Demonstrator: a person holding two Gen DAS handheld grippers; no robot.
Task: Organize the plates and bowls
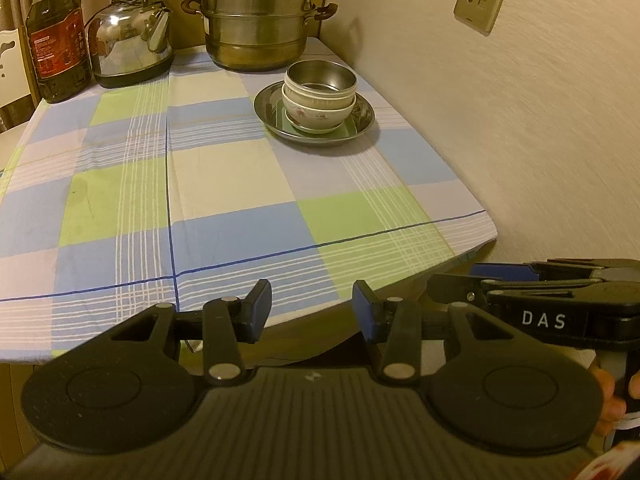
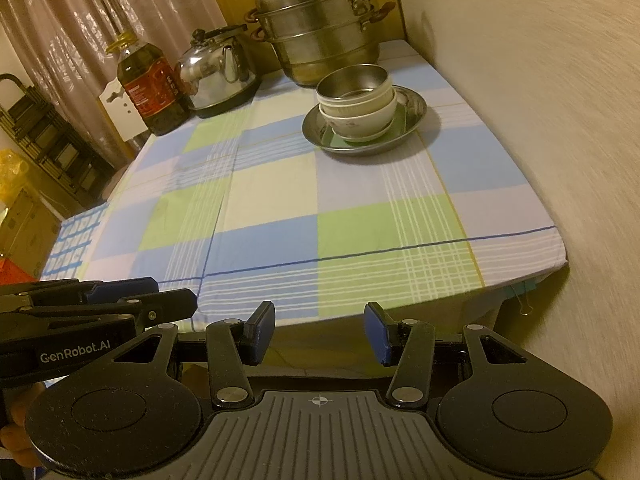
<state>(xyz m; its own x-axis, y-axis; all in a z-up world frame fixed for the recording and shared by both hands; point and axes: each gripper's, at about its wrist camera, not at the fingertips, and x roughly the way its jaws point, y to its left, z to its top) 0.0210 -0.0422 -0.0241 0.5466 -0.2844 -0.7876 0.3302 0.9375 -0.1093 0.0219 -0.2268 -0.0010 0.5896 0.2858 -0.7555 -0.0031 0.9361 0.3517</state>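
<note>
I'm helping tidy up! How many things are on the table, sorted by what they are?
Metal plate: 1
Green square dish: 1
Bowls in the stack, metal one on top: 3, as far as I can tell
Steamer pot: 1
Kettle: 1
Oil bottle: 1
Total: 8

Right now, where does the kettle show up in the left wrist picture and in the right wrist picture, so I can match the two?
Left wrist: the kettle is at the upper left, between the oil bottle and the steamer pot.
Right wrist: the kettle is upper centre-left, again between the oil bottle and the steamer pot.
Shared landmark: the stacked bowls on the metal plate, nearer than the steamer pot in both.
</note>
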